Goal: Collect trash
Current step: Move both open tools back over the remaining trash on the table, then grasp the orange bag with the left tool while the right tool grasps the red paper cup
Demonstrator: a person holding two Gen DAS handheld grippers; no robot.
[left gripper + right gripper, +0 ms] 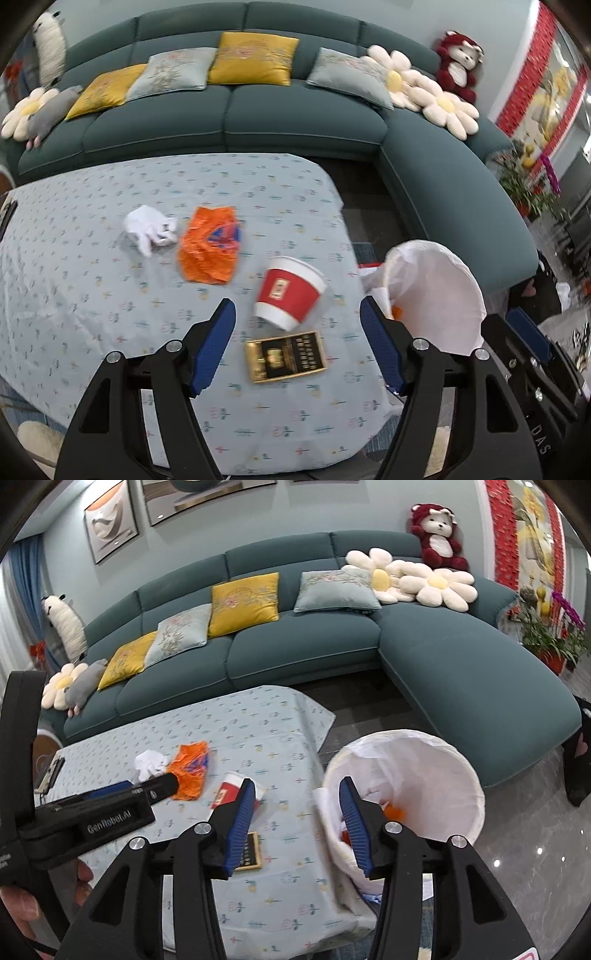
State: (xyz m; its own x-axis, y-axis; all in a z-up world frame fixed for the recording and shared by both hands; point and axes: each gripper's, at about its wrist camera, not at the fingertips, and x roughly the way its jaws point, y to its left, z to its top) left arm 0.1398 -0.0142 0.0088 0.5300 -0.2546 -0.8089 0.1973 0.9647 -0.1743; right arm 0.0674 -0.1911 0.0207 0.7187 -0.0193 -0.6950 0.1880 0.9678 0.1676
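Dark teal fabric corner sofa (236,118): fills the back of the room, lined with yellow and pale grey cushions, flower-shaped pillows and plush toys.

Low table under a pale blue patterned cloth (74,266): stands in front of the sofa and carries all the loose trash.

Round waste bin lined with a white plastic bag (443,775): stands on the floor just beside the table's right edge; orange and white scraps lie inside it.

My left gripper (297,345): black frame, blue pads, hovering over the near part of the table. Jaws spread wide, nothing between the pads.

My right gripper (297,819): same build, jaws apart and empty, one pad over the table's edge, the other over the bin's mouth.

Crumpled orange plastic wrapper with blue print (208,245): lies mid-table.

Red and white paper cup (290,293): tipped on its side, just right of the wrapper, near my left gripper's tips.

Crumpled white tissue (149,229): just left of the wrapper.

Flat black and gold rectangular packet (286,356): lies on the cloth, just on the near side of the cup, between my left pads in that view.
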